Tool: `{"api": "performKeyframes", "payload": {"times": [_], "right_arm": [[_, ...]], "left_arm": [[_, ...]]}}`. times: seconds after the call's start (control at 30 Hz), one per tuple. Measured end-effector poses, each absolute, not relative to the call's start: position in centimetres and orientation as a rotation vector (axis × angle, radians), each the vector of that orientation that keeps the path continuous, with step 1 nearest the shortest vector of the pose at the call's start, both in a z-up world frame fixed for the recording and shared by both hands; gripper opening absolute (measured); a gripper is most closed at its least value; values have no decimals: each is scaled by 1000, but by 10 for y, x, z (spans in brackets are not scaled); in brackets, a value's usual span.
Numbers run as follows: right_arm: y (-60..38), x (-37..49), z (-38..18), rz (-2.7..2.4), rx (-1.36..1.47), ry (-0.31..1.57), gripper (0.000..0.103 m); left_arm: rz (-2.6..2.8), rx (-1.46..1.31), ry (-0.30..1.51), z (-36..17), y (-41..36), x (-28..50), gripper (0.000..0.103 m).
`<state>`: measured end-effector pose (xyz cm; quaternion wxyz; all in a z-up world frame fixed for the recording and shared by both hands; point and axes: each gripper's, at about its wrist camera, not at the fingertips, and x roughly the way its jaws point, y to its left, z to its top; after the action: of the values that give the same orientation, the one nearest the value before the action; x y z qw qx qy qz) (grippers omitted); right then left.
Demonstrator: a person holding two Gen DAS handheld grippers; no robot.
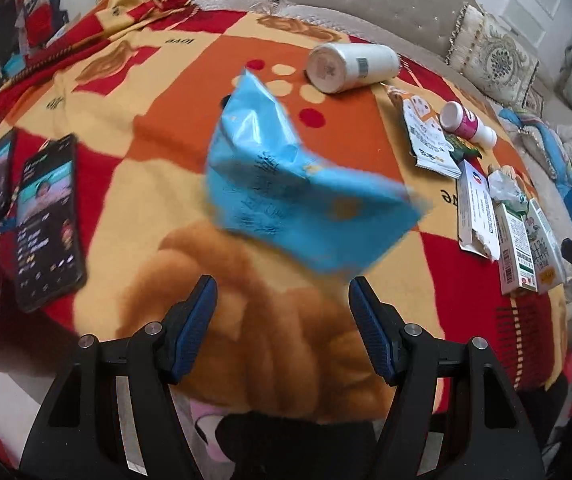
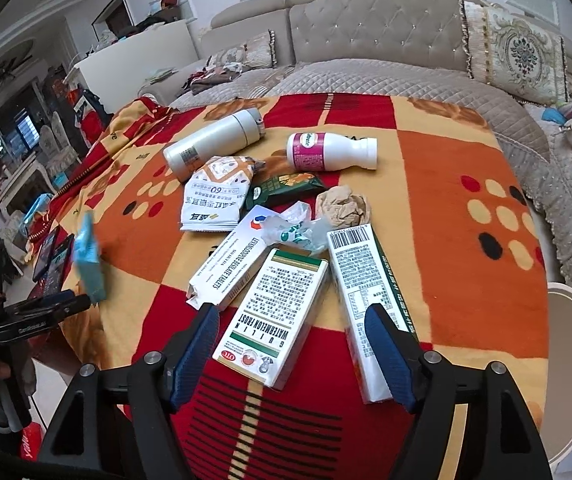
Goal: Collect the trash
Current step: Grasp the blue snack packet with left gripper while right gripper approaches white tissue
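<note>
**A:** What's in front of my left hand-held gripper (image 1: 281,294)?

**B:** A crumpled light-blue plastic snack packet (image 1: 286,184), blurred, ahead of the blue pads and not touching them. Its jaws stand wide with nothing between them.

**A:** And my right hand-held gripper (image 2: 292,330)?

**B:** Also spread wide, gripping nothing. A white and green cardboard medicine box printed "Watermelon Frost" (image 2: 275,316) lies between the pads, no pad pressing on it. A taller white and green carton (image 2: 366,300) lies just beside it, by the right pad.

**A:** Where's the rest of the trash?

**B:** All on the orange, red and yellow patterned blanket (image 2: 446,216). A long white cardboard tablet box with a torn end (image 2: 225,268) touches the first box. Beyond them lie a clear crumpled plastic wrapper (image 2: 298,228), a ball of beige crumpled paper (image 2: 342,204), a dark green foil packet (image 2: 281,188) and a white and orange snack pouch (image 2: 215,196).

**A:** Any bottles?

**B:** Two, both on their sides: a white cylindrical flask (image 2: 213,140) and a white plastic bottle with a pink label (image 2: 330,152). I cannot tell what either holds.

**A:** Anything else?

**B:** Two black smartphones (image 1: 47,220) with lit screens, side by side at the blanket's left edge
</note>
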<state>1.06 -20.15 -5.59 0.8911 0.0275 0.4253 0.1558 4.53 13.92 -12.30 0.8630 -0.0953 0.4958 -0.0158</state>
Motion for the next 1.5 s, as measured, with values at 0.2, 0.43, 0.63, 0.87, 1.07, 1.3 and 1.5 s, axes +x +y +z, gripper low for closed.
{"api": "performKeyframes", "payload": {"times": [0.2,0.43,0.63,0.87,1.07,1.3,1.5], "right_arm": [[-197,13,-57,333,65,884,73],[-194,12,-60,341,63,895,73],[-199,12,-58,332,67,894,73],[-202,14,-57,337,61,895,74],[-208,16,-58,337,65,899,74],[-213,23,-64,322,63,913,75],[-209,32,-61,343,62,916,75]], "left_arm": [[-46,-254,997,-108,153,37,67],[-39,-315,947,-97,156,49,67],[-7,-403,948,-110,152,71,67],[81,-486,940,-125,145,105,67],[53,-427,922,-132,144,142,67],[-5,-371,972,-128,140,177,67],[-3,-429,999,-129,136,164,67]]}}
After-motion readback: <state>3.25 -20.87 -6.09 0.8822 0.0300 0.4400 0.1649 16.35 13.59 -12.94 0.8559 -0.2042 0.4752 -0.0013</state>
